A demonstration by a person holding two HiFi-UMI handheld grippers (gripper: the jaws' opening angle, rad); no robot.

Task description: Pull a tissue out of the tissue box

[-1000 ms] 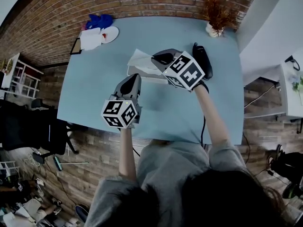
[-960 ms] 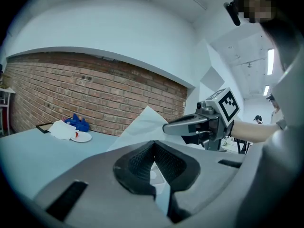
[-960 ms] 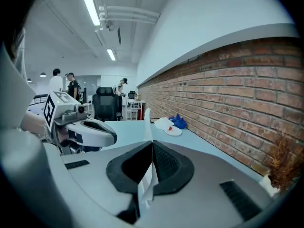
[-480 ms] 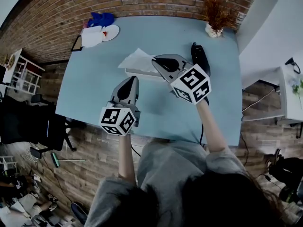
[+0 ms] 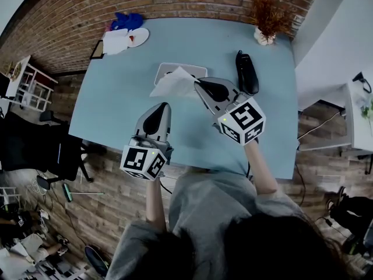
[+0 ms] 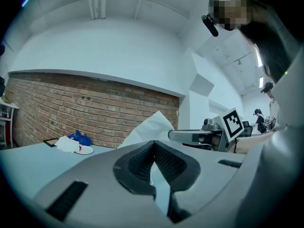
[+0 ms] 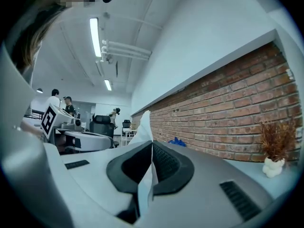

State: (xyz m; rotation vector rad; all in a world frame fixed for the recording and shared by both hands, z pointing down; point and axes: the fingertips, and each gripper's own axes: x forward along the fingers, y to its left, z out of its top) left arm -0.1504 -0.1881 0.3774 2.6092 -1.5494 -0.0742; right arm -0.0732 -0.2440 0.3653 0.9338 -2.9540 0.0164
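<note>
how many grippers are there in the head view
2. The left gripper hangs over the near side of the table, shut and empty; the right gripper is further in, shut on the tissue by the box. None seems hidden.

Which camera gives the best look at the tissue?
The head view: the whole tissue shows, held by the right gripper. The right gripper view shows only its pinched edge; the left gripper view shows a corner above its jaws.
</note>
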